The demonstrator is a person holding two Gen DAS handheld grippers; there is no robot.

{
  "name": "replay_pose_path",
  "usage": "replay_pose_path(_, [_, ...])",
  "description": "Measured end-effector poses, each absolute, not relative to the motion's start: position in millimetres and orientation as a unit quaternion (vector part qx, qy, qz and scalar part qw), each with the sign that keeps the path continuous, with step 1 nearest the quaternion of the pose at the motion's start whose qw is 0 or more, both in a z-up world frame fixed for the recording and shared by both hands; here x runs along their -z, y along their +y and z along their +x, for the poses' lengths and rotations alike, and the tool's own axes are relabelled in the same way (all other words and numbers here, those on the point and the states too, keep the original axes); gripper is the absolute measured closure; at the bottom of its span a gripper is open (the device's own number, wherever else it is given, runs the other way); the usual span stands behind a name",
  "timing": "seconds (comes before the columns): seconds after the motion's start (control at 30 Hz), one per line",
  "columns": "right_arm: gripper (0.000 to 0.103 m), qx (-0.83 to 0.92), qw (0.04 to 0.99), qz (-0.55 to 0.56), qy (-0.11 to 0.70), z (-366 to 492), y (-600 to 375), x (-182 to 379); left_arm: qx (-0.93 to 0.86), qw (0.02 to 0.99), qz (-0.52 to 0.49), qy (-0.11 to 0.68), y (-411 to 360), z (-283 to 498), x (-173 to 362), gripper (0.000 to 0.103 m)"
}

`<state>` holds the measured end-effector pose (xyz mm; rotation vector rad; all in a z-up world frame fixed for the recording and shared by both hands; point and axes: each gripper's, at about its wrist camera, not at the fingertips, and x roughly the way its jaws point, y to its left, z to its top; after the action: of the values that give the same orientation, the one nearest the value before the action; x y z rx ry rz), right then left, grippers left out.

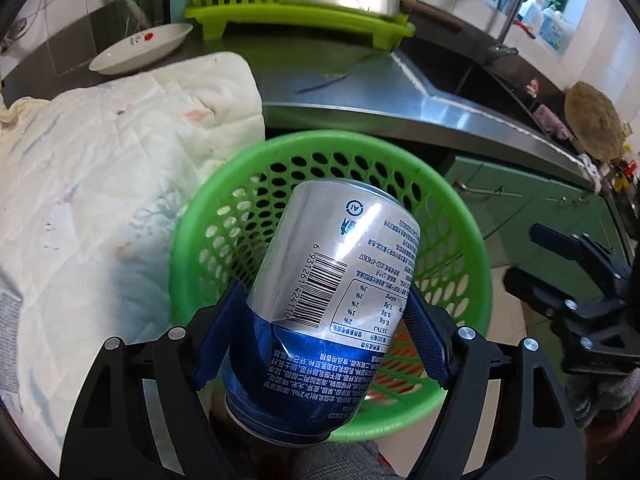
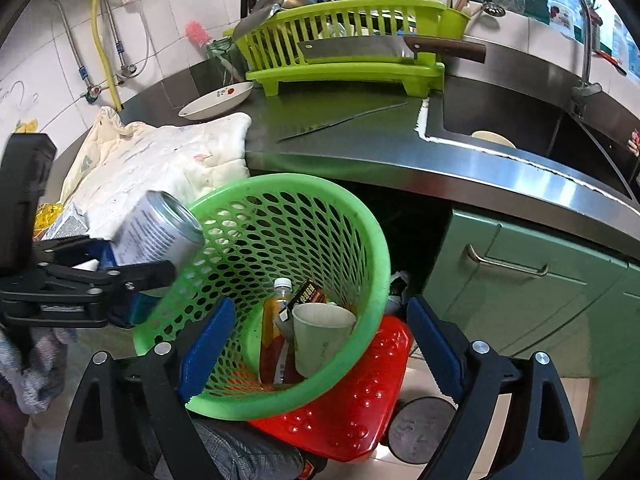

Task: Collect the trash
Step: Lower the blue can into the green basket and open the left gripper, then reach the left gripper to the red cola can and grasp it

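Step in hand: depositing. The left tongs (image 1: 324,320) grip the can (image 1: 332,280) above the green basket (image 1: 188,240), at its 9 o'clock rim. The right tongs (image 2: 320,344) stand open, empty. Next: release over the opening.

Wide open mouth on the green basket (image 2: 360,216), with room at 12 o'clock inside. Low down, blocked by a paper cup (image 2: 320,336) and bottle (image 2: 276,320). Crowded at 9 o'clock by the white cloth (image 2: 172,160). Hemmed at 1 o'clock by the tabletop (image 2: 400,148) edge.
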<state>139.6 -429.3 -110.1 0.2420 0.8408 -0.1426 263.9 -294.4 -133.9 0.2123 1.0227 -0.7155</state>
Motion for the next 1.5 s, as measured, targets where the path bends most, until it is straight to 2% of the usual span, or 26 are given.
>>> replay_pose_path(0.33, [0.018,0.06,0.898,0.127,0.418,142,-431,125,0.323,0.792,0.114,0.505,-307,272,166,0.026])
replay_pose_path(0.87, [0.018,0.055,0.898,0.128,0.418,143,-424,123,0.323,0.794,0.105,0.505,-303,271,166,0.025])
replay_pose_path(1.23, [0.018,0.051,0.906,0.12,0.403,135,-411,106,0.32,0.815,0.105,0.471,-275,245,132,0.025])
replay_pose_path(1.5, [0.017,0.034,0.914,0.106,0.39,131,-382,87,0.301,0.839,0.089,0.444,-224,223,100,0.025])
